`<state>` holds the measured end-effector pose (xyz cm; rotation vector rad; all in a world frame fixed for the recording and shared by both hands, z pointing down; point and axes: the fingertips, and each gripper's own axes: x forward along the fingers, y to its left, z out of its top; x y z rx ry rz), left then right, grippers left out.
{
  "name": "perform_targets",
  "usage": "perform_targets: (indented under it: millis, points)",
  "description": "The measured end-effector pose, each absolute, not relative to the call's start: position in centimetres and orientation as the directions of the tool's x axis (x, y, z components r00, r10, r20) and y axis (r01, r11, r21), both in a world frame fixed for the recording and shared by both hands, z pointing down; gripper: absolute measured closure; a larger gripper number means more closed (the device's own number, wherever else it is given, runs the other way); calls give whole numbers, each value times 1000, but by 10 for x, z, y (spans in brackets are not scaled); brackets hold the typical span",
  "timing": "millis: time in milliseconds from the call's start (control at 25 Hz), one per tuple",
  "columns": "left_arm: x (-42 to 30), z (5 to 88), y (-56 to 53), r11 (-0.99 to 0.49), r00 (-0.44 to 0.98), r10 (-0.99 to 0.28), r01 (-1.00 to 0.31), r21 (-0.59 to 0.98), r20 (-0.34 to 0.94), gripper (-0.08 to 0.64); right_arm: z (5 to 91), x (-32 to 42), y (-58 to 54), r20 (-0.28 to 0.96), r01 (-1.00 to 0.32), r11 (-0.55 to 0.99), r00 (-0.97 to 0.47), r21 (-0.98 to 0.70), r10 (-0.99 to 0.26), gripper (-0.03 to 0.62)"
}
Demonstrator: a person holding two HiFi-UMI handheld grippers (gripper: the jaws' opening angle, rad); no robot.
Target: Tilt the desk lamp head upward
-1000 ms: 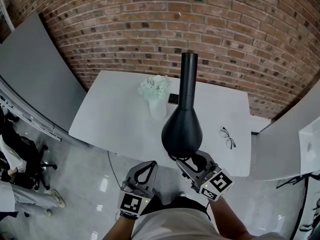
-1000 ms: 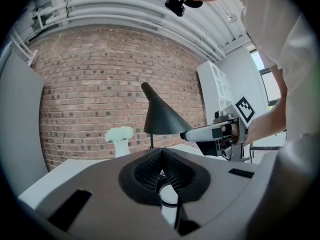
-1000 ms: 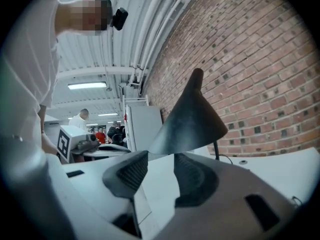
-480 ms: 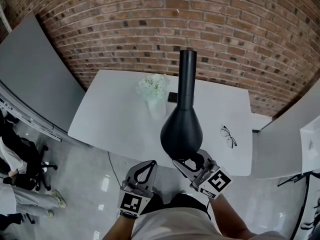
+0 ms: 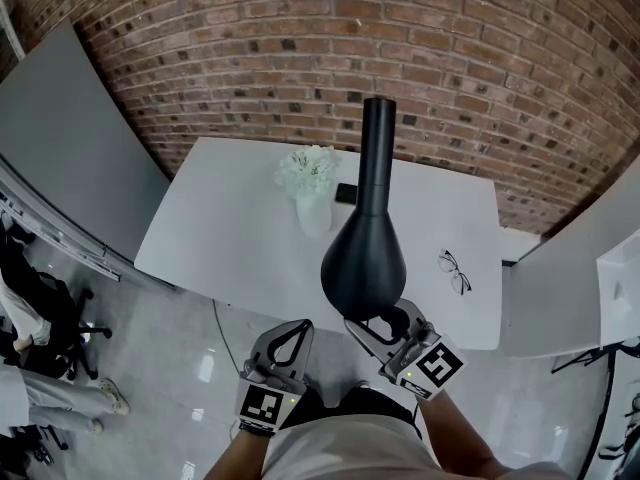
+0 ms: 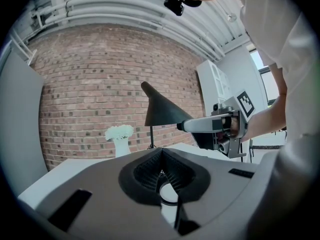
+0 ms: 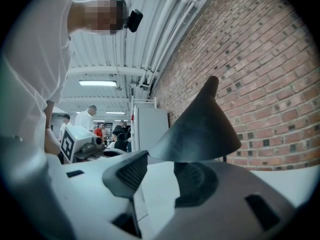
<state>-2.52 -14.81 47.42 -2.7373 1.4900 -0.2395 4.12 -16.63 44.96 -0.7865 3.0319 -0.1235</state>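
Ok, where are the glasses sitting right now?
In the head view the glasses lie on the right part of the white table, near its right edge, just right of the black lamp head and apart from it.

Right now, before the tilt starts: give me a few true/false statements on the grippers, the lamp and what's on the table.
1. The right gripper has its fingers apart at the lower rim of the lamp head. True.
2. The left gripper is clamped on the lamp head. False: its fingers are together on nothing, and it is held off the table, near the person's body.
3. The glasses lie on the table, right of the lamp. True.
4. The vase holds red flowers. False: the flowers are white.
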Motion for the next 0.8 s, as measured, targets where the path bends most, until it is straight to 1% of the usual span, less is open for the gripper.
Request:
perform_targets:
  millis: [280,560,800]
  points:
    - [-26,465,-142,-540,531,-841,-837,-86,108,552,432,40,-156,-4,-486,871,-873,-70,-487,430]
    - [-38,460,-135,-530,522,-847,-844,-87,98,552,419,32,-147,-24,-497,866,-867,-46,-499,442]
    - [-44,462,-130,-534,526,-844,-841,-80,108,552,408,25,-147,-20,-558,829,-830,37,-558,442]
